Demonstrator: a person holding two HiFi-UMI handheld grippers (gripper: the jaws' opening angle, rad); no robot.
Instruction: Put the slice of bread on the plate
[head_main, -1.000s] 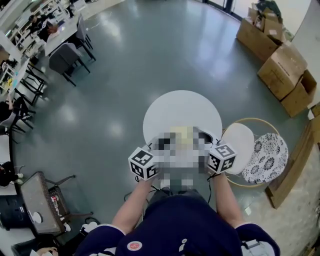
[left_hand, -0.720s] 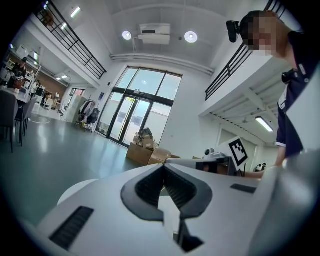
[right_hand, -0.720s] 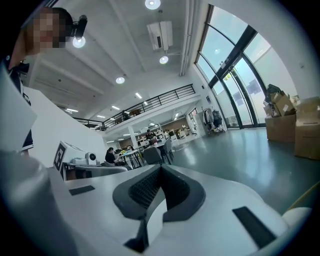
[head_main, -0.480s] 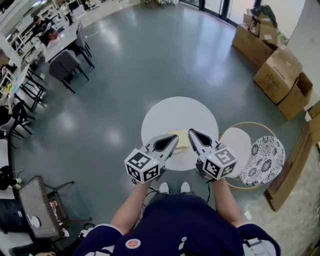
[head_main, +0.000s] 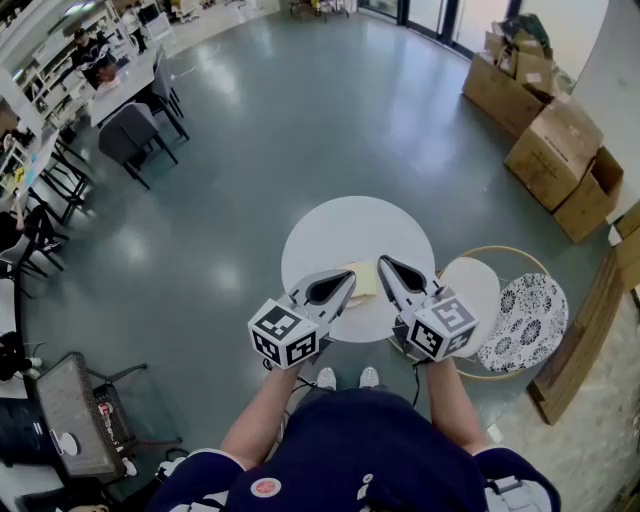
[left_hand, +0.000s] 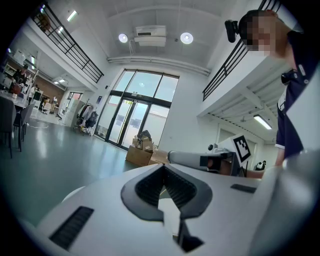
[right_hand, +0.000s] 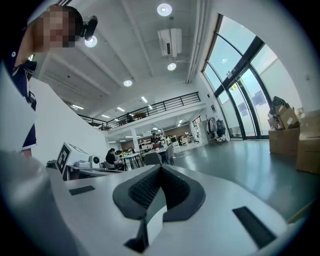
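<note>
Our left gripper (head_main: 350, 276) and right gripper (head_main: 384, 263), both closed and empty, flank the bread slice (head_main: 366, 284) at the round table's (head_main: 350, 225) near edge.

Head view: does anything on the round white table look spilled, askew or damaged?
Nothing stands out. The pale slice of bread lies on the round white table, toward the person's side of it. No spill or damage shows at this size.

A navy shirt (head_main: 370, 455) with white-edged short sleeves (head_main: 205, 468) and a round badge (head_main: 265, 490) fills the lower frame, white shoes (head_main: 327, 377) above it. The left tool (head_main: 349, 277) and right tool (head_main: 384, 264) are pale grey with dark ribbed pads (left_hand: 150, 189) and black-and-white marker cubes (head_main: 287, 335).
</note>
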